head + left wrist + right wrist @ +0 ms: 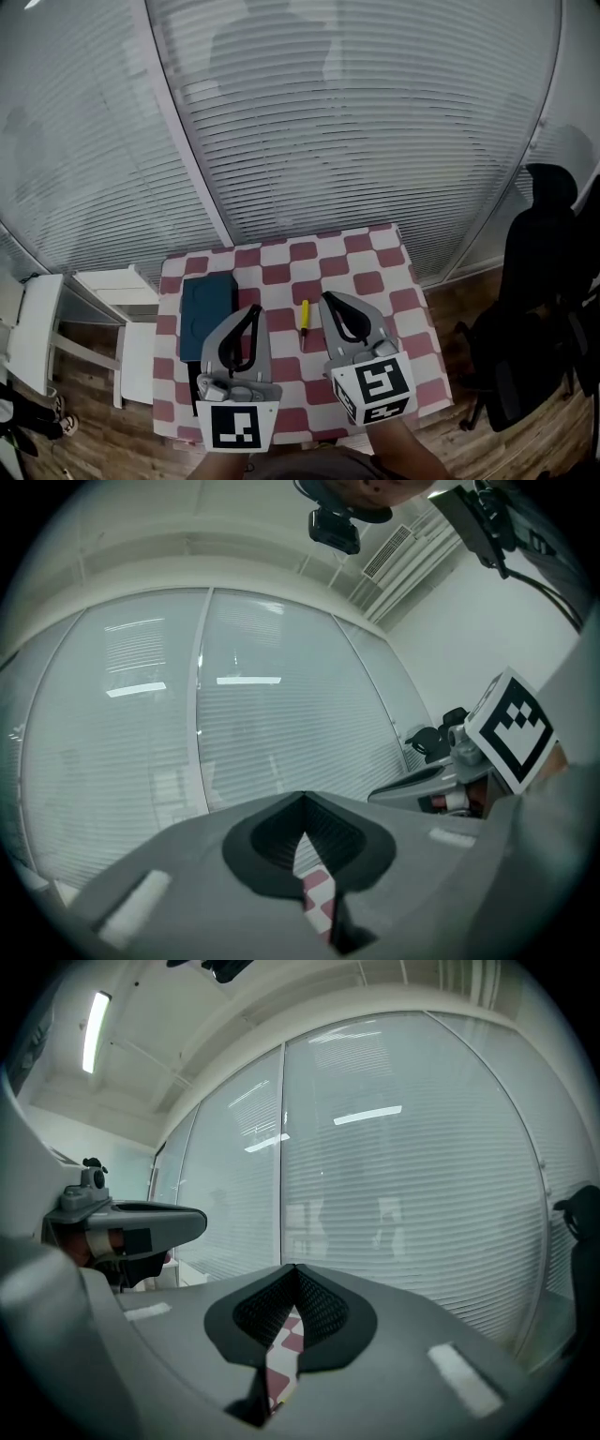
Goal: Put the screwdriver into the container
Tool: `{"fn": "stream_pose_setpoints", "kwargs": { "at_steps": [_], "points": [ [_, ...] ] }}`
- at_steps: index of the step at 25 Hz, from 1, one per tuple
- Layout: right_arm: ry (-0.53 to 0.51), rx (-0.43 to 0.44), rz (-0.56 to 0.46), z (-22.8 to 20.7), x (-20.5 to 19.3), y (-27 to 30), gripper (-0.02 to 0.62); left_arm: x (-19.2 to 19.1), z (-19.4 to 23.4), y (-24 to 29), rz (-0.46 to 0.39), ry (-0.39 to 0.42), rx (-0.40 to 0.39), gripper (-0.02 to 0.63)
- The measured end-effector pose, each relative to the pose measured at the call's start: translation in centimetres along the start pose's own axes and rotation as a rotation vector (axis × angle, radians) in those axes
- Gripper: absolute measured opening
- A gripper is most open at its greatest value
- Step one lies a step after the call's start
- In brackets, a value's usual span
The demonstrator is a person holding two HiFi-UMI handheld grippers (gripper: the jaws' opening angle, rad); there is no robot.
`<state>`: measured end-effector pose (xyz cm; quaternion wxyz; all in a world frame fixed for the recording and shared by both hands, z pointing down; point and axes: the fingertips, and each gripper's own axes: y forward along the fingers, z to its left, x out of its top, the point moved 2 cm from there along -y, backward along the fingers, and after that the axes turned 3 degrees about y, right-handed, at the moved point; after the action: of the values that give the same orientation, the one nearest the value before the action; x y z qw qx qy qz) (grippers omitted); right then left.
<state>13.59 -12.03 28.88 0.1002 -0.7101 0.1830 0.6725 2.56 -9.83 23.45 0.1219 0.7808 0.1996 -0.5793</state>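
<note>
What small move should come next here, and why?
Probably open the right gripper and lower it toward the screwdriver. Its jaws are shut on nothing, and it points at the window rather than at the table. The screwdriver lies untouched just beside its tips, closer to it than to the left gripper. The container stands further left.

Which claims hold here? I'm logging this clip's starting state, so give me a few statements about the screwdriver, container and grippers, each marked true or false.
1. The screwdriver lies on the checkered table. True.
2. The right gripper holds the screwdriver. False: its jaws are shut on nothing.
3. In the head view, the container sits left of the screwdriver. True.
4. The left gripper stands wide open. False: its jaws are shut and empty.
5. The screwdriver is already in the container. False: it lies on the cloth beside it.
</note>
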Motion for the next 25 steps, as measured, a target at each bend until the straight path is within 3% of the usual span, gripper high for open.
{"fn": "stream_pose_setpoints", "kwargs": {
  "at_steps": [13,25],
  "points": [
    [0.009,-0.069,0.133,0.2,-3.5,6.4,0.025,-4.3,4.6,3.4,0.054,-0.094,-0.063,0.0],
    [0.112,-0.143,0.408,-0.8,-13.1,10.0,0.032,-8.2,5.9,6.0,0.134,-0.171,-0.161,0.0]
  ]
}}
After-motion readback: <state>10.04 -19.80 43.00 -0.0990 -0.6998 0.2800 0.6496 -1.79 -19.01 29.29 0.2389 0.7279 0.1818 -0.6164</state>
